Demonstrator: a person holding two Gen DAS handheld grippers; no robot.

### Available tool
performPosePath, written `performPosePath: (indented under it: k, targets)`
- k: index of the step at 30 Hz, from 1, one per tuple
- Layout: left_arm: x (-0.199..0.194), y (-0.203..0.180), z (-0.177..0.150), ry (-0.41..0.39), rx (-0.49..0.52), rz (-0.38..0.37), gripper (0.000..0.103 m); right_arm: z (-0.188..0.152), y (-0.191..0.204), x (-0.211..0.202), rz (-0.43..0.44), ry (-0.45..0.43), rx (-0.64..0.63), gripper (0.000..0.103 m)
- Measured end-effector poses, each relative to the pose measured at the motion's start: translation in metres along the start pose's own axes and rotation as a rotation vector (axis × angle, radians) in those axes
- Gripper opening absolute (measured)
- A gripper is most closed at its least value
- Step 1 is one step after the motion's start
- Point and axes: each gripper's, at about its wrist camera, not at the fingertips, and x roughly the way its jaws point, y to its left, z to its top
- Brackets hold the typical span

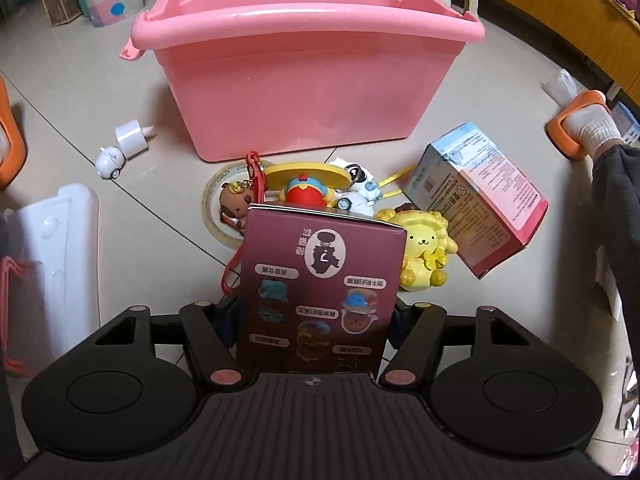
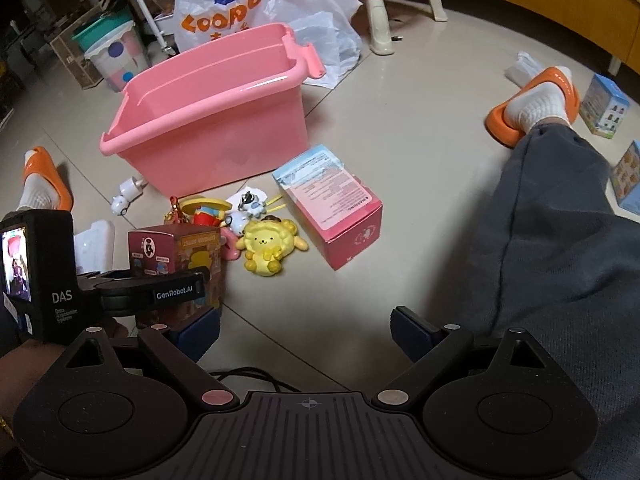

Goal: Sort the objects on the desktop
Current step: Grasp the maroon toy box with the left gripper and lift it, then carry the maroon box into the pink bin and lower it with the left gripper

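Observation:
My left gripper (image 1: 316,316) is shut on a maroon toy box (image 1: 320,288), held upright in front of a pile of toys; it also shows in the right wrist view (image 2: 176,268). Behind it lie a yellow dog figure (image 1: 424,252), a brown keychain figure (image 1: 236,204), a red and yellow figure (image 1: 308,188), a tape roll (image 1: 212,200) and a pink and blue box (image 1: 476,196). The open pink bin (image 1: 304,64) stands beyond them. My right gripper (image 2: 304,332) is open and empty above bare floor, right of the maroon box.
A white toy car (image 1: 110,162) and white cylinder (image 1: 130,138) lie left of the bin. A white lid (image 1: 52,264) lies at the left. The person's leg (image 2: 560,240) and orange slippers (image 2: 536,104) are at the right. Small boxes (image 2: 604,106) stand far right.

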Motion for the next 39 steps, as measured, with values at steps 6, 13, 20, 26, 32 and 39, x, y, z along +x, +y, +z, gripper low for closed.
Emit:
performPosePath:
  k: [6, 13, 20, 26, 32, 39]
  targets:
    - [-0.001, -0.001, 0.000, 0.013, 0.008, 0.020, 0.065, 0.000, 0.002, 0.002, 0.002, 0.009, -0.018, 0.090]
    - [-0.008, 0.006, 0.000, 0.027, -0.023, 0.045, 0.065, -0.001, 0.003, 0.001, 0.007, 0.001, -0.028, 0.090]
    - [-0.033, 0.005, 0.009, 0.008, -0.029, 0.040, 0.065, -0.001, -0.001, -0.001, 0.008, -0.009, -0.011, 0.089]
    - [-0.062, 0.005, 0.020, -0.025, -0.046, 0.039, 0.065, -0.002, -0.001, -0.006, 0.015, -0.026, -0.013, 0.089]
    - [-0.093, 0.010, 0.034, -0.063, -0.090, 0.046, 0.065, -0.003, 0.000, -0.008, 0.017, -0.030, -0.014, 0.089]
    - [-0.130, 0.018, 0.056, -0.109, -0.149, 0.041, 0.065, -0.005, -0.001, -0.013, 0.023, -0.041, -0.013, 0.089]
